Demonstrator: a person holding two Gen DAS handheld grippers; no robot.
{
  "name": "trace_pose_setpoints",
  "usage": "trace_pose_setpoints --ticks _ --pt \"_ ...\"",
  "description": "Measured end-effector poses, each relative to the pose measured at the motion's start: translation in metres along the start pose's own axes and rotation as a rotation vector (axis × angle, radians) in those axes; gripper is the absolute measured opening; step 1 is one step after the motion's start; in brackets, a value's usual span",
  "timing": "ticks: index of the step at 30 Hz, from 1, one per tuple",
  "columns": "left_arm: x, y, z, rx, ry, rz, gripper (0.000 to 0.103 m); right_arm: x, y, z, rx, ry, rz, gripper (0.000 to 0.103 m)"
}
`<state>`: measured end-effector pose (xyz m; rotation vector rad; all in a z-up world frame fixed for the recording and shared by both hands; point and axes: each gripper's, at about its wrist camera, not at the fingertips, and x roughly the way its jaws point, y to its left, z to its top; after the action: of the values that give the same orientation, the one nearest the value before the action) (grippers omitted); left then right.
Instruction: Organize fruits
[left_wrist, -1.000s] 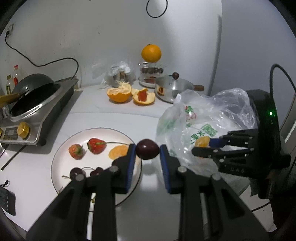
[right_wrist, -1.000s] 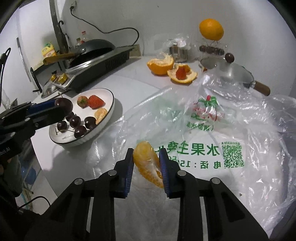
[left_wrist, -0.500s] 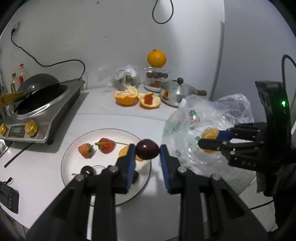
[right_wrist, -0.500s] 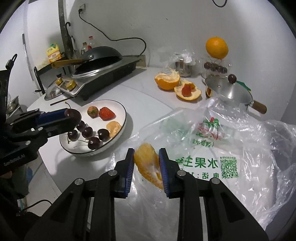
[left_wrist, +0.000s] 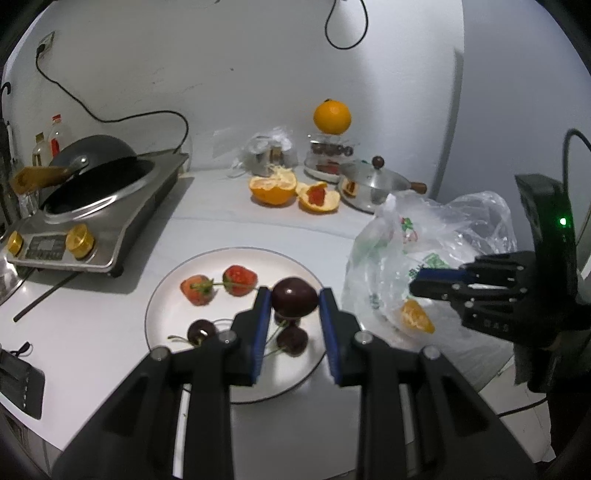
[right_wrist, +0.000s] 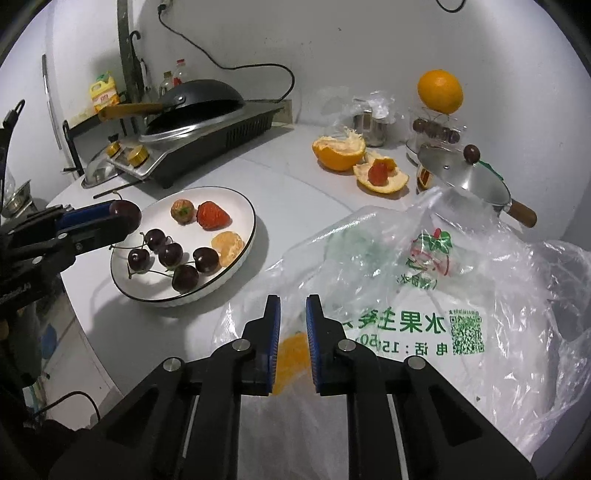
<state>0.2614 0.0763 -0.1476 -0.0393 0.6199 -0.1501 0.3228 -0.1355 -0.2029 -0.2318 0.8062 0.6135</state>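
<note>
- Left gripper (left_wrist: 294, 301): jaws closed on a dark cherry (left_wrist: 294, 296), pinched between the blue pads and held above the near right part of the white plate (left_wrist: 162, 295)
- Right gripper (right_wrist: 293, 314): jaws parted by a narrow gap with nothing between the pads; it sits above the clear plastic bag (right_wrist: 480, 295)
- Orange segment (left_wrist: 417, 316): free of the right gripper; in the left wrist view it is below the fingertips, against the bag; whether it rests on the bag I cannot tell
- Plate contents, right wrist view: two strawberries (right_wrist: 212, 216) at the far side, five cherries with stems at the near side, one peeled orange piece (right_wrist: 228, 247) by the right rim
- Bag lies on the white counter (left_wrist: 92, 325) just right of the plate, green print facing up
- Rear of counter: two orange peel halves (left_wrist: 273, 186), a steel pot with lid (left_wrist: 364, 184), a whole orange (left_wrist: 331, 117) raised on a stand
- Induction cooker with a black wok (left_wrist: 92, 173) stands to the left of the plate, well apart from the bag
</note>
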Motion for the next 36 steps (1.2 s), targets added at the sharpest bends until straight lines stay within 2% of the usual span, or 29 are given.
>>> trace_pose_setpoints --ticks 2,4,7,8,10,13,16,19,26,27,29,31,36 --pt "0.000 0.000 0.000 -0.003 -0.001 0.001 0.027 0.000 -0.001 -0.003 0.007 0.013 -0.001 0.026" --pt "0.000 -0.001 -0.001 -0.002 0.000 0.000 0.027 0.000 -0.003 -0.007 0.014 0.022 -0.003 0.032" --pt "0.002 -0.003 -0.003 -0.001 0.005 0.000 0.027 0.003 -0.004 -0.014 0.025 0.037 -0.005 0.034" --pt "0.002 -0.003 -0.004 -0.001 0.006 0.001 0.027 0.003 -0.006 -0.017 0.033 0.040 -0.001 0.040" --pt "0.002 -0.004 -0.005 -0.003 0.009 0.003 0.027 0.006 -0.007 -0.021 0.041 0.052 0.007 0.045" --pt "0.002 -0.005 -0.006 -0.002 0.014 0.007 0.027 0.010 -0.008 -0.025 0.053 0.070 0.019 0.047" --pt "0.002 -0.005 -0.008 0.001 0.019 0.008 0.027 0.015 -0.009 -0.029 0.073 0.081 0.027 0.053" --pt "0.002 -0.006 -0.009 0.005 0.024 0.007 0.027 0.022 -0.011 -0.034 0.096 0.106 0.034 0.054" --pt "0.001 -0.005 -0.009 0.004 0.021 0.014 0.027 0.017 -0.024 -0.031 0.171 0.059 0.064 0.053" --pt "0.000 -0.004 -0.009 0.003 0.020 0.014 0.027 0.015 -0.024 -0.030 0.172 0.055 0.068 0.051" --pt "0.000 -0.004 -0.009 0.002 0.018 0.015 0.027 0.014 -0.027 -0.029 0.174 0.055 0.073 0.039" --pt "0.000 -0.006 -0.008 0.002 0.017 0.014 0.027 0.012 -0.028 -0.028 0.179 0.049 0.074 0.034" --pt "-0.001 -0.009 -0.008 0.010 0.011 0.011 0.027 0.010 -0.028 -0.026 0.170 0.052 0.050 0.030"
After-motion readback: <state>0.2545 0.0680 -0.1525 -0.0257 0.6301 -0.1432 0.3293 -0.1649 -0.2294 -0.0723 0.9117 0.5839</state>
